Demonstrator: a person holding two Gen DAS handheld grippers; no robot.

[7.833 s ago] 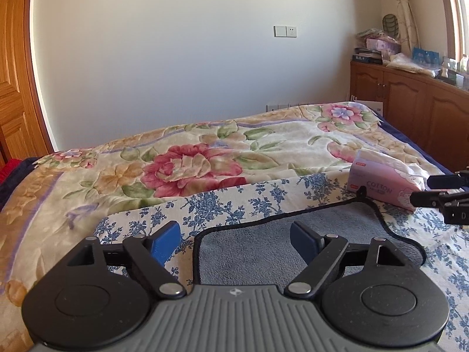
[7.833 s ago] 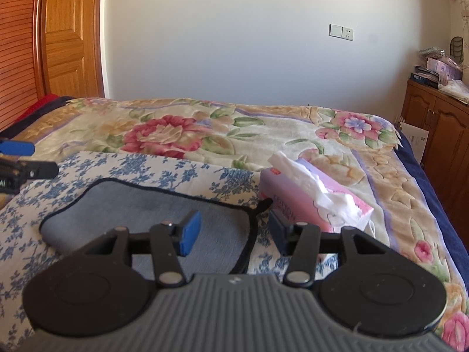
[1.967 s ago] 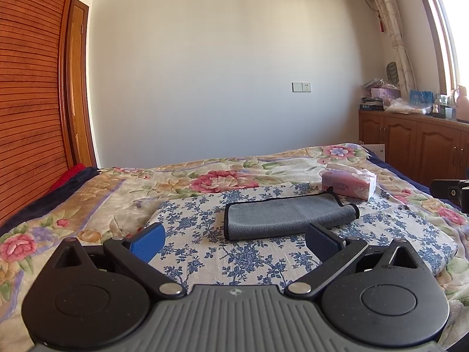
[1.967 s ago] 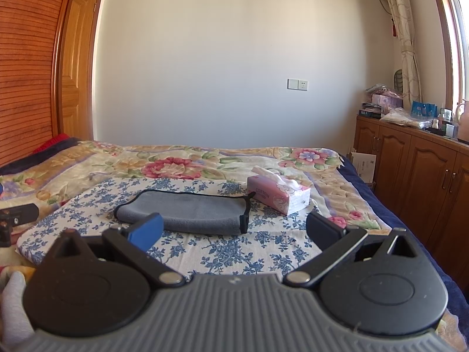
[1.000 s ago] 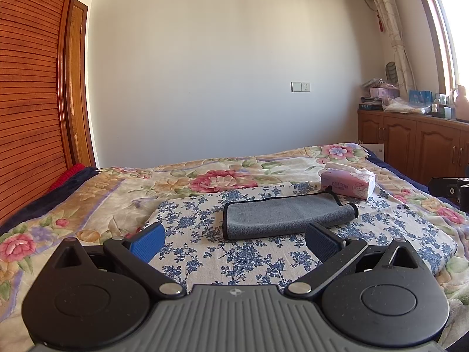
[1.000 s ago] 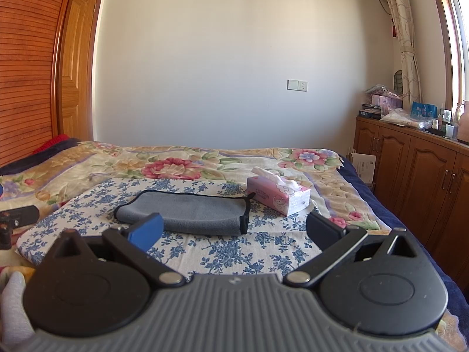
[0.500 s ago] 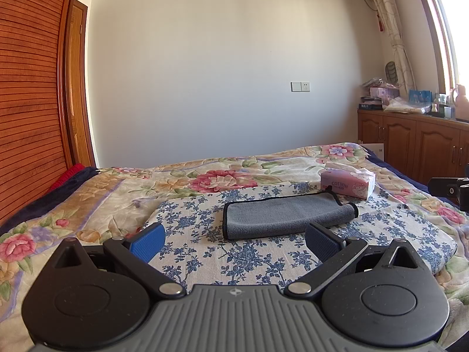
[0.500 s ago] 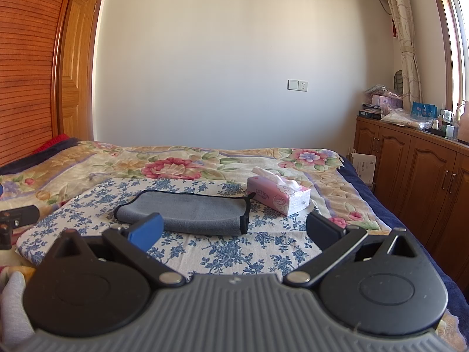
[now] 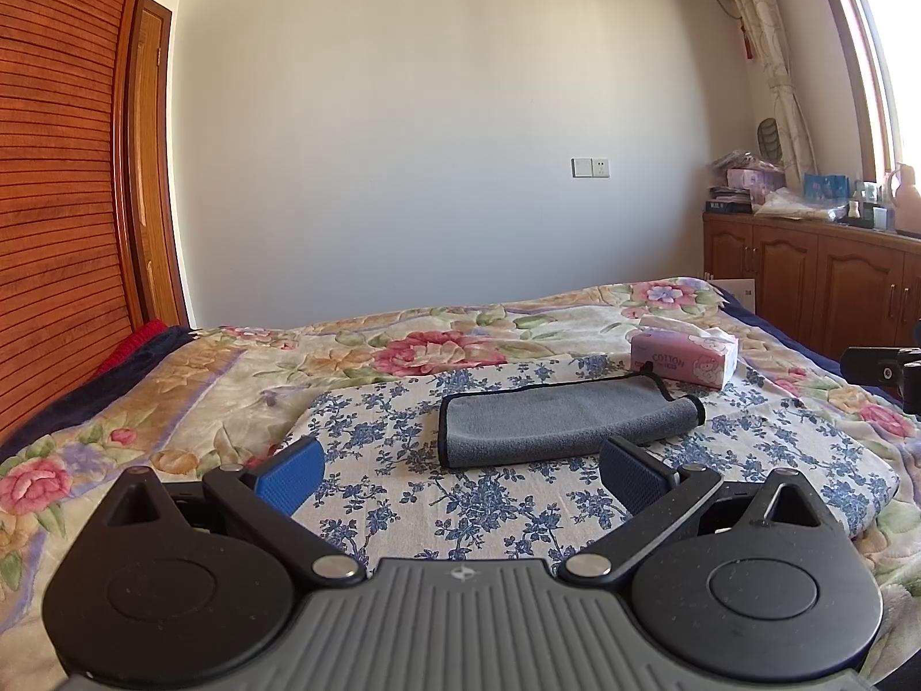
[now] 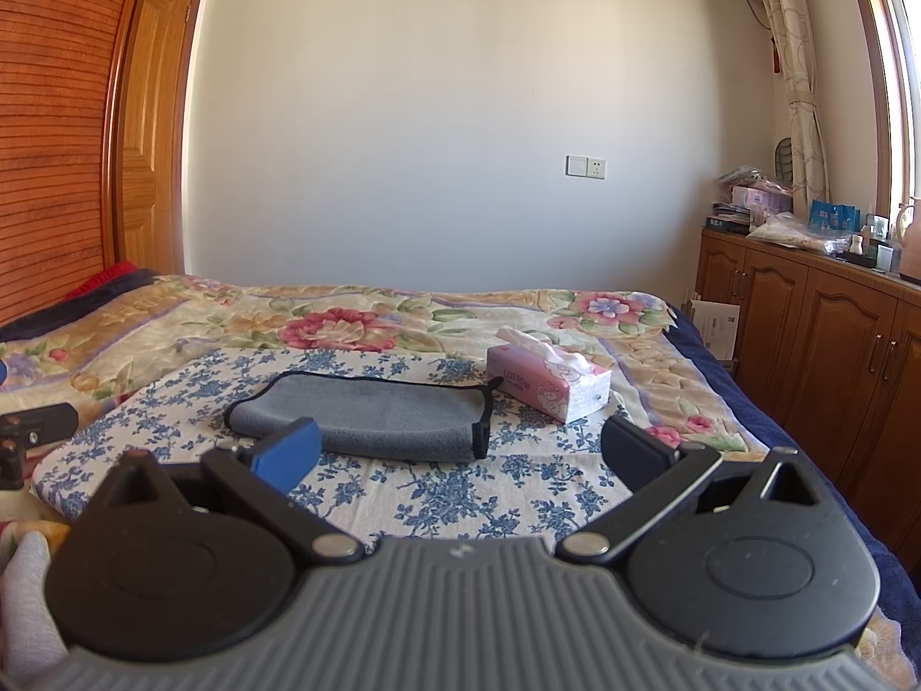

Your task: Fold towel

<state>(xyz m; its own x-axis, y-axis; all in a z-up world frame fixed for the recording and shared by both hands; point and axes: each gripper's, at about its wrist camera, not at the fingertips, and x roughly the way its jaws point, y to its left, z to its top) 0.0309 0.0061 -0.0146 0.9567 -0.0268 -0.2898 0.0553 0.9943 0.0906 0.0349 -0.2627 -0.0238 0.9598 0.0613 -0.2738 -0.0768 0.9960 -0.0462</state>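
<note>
A grey towel (image 9: pixel 561 417) with black trim lies folded into a long flat bundle on a blue-flowered cloth (image 9: pixel 403 460) on the bed. It also shows in the right wrist view (image 10: pixel 374 417). My left gripper (image 9: pixel 460 475) is open and empty, held back from the towel's near edge. My right gripper (image 10: pixel 460 455) is open and empty, also short of the towel. Part of the right gripper shows at the right edge of the left wrist view (image 9: pixel 880 371), and part of the left gripper shows at the left edge of the right wrist view (image 10: pixel 29 432).
A pink tissue box (image 10: pixel 547 383) stands just right of the towel, also in the left wrist view (image 9: pixel 682 357). A floral quilt (image 9: pixel 432 345) covers the bed. Wooden cabinets (image 10: pixel 834 345) line the right wall, a wooden door (image 10: pixel 144 132) stands at left.
Since 7.8 s ago both grippers pulled back from the towel and opened wider. Over the last two seconds nothing has visibly moved.
</note>
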